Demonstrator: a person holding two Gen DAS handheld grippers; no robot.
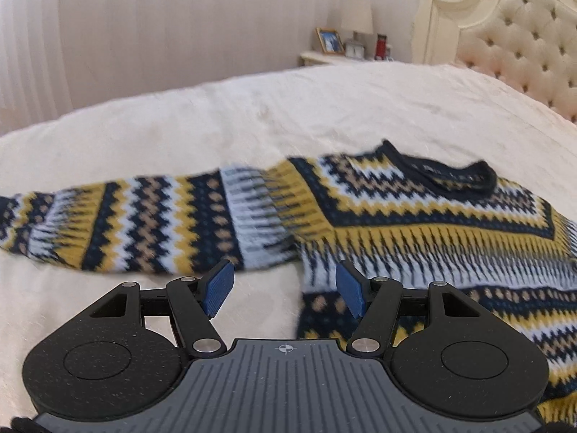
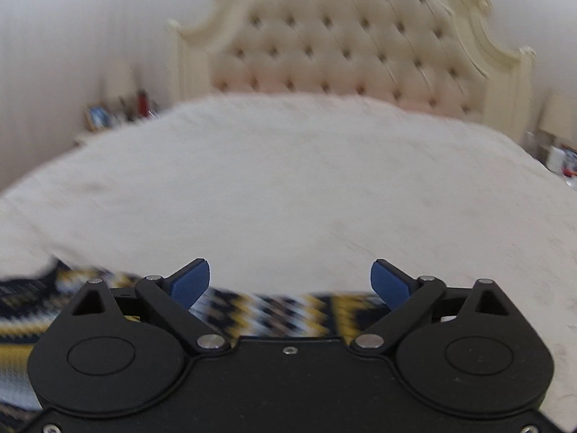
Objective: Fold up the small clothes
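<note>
A small knitted sweater (image 1: pixel 414 216) in navy, yellow, white and tan zigzags lies flat on a cream bedspread (image 1: pixel 252 119), its dark collar at upper right and one sleeve (image 1: pixel 126 220) stretched out to the left. My left gripper (image 1: pixel 285 288) hovers over the armpit corner, open, nothing between its blue pads (image 1: pixel 218 287). In the right wrist view the sweater (image 2: pixel 267 310) shows blurred under the tool. My right gripper (image 2: pixel 290 285) stands wide open above the sweater's edge, its pads (image 2: pixel 391 285) holding nothing.
A tufted cream headboard (image 2: pixel 342 39) closes the far end of the bed. A bedside table (image 1: pixel 346 58) carries a lamp, a framed picture and a red bottle. Another cluttered table (image 2: pixel 559 158) stands at the right. Bare bedspread (image 2: pixel 288 187) lies beyond the sweater.
</note>
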